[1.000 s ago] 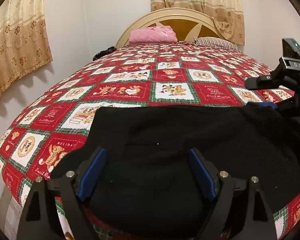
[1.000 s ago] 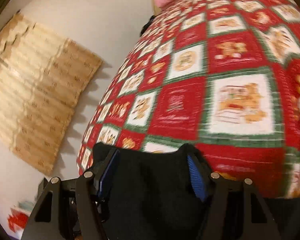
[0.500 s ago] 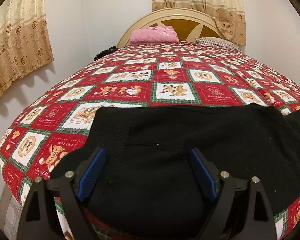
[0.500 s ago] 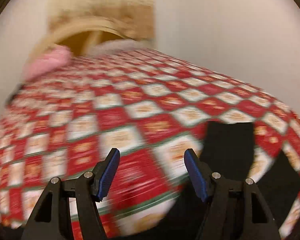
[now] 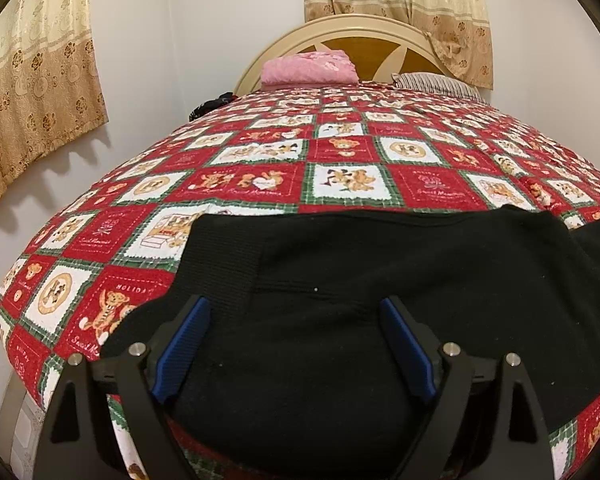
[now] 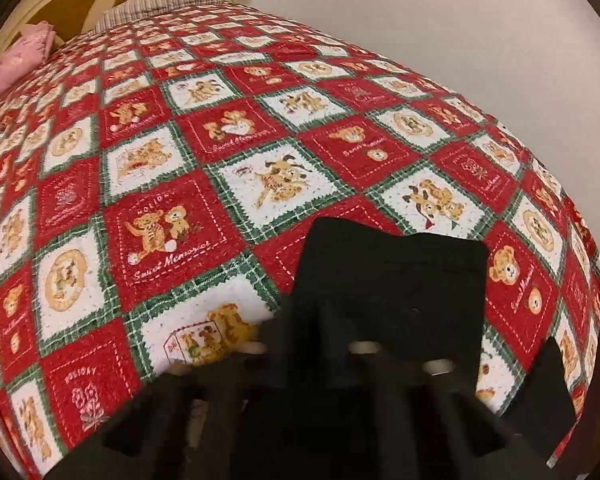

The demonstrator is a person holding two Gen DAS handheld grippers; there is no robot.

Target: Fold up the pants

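Having swung back from the wall, right gripper [image 6: 332, 344] blurring over black knit pants [image 5: 380, 280], state unclear; left gripper [image 5: 296, 344] gaping. Probably mid-fold, next needing a leg grabbed.

The left gripper [image 5: 294, 340] sits low and level, its jaws spread wide, the blue pads [image 5: 184, 340] facing each other across a broad gap with nothing clamped between them. The right gripper [image 6: 352, 344] shows only as a dark motion-smeared shape at the bottom of its own view, tilted downward; whether its jaws are apart or together cannot be made out.
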